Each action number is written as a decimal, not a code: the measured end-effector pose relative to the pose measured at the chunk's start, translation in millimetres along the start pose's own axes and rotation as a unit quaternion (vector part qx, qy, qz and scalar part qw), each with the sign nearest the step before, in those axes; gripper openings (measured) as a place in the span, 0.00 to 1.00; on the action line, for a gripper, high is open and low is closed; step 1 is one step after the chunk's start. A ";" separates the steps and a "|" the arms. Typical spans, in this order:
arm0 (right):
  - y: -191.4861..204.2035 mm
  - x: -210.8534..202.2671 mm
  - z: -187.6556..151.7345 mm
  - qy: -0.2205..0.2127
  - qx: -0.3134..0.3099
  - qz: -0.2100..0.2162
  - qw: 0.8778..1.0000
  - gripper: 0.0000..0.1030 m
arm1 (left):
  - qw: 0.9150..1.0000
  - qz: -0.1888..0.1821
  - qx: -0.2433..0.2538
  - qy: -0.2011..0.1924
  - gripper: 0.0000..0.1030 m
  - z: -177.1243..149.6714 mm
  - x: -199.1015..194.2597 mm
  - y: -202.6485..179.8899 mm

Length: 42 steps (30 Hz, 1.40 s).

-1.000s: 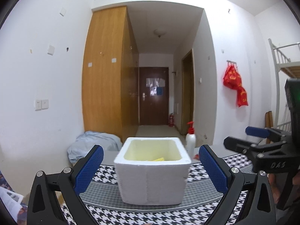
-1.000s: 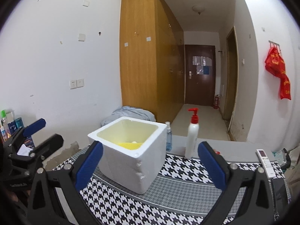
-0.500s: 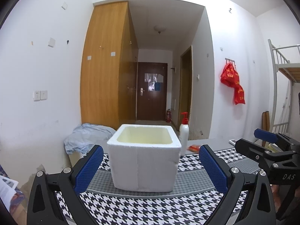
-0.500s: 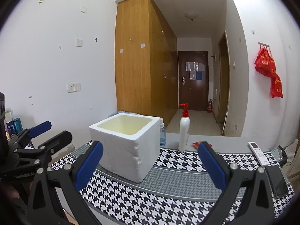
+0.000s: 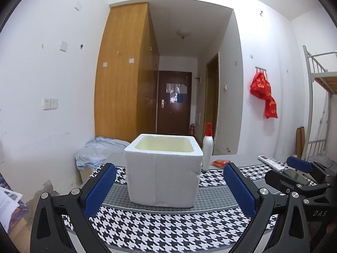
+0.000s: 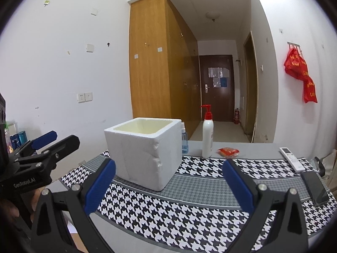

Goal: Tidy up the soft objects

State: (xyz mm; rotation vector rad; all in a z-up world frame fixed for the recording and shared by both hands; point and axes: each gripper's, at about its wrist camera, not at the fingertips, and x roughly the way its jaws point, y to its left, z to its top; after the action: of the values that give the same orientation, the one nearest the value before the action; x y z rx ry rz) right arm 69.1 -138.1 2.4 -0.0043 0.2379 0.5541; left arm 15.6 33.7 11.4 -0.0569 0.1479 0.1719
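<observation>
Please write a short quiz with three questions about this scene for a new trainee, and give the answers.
1. True or false: the left claw holds something.
2. Which stands closest beside the foam box? A) remote control B) small blue spray bottle C) phone
3. Fill in: the white pump bottle has a ____ pump top.

Key: 1. False, both the left and the right claw are open and hold nothing. 2. B. 3. Red.
</observation>
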 end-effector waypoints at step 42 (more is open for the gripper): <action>12.1 -19.3 -18.2 0.005 -0.004 -0.008 1.000 1.00 | 1.000 -0.009 0.019 -0.006 0.99 -19.8 -30.5 -5.4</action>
State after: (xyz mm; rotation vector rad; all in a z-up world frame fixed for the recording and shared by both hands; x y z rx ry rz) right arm 42.9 -139.1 -10.2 -0.0158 0.2453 0.5399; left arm -16.0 21.9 -3.3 -0.0198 0.1389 0.1521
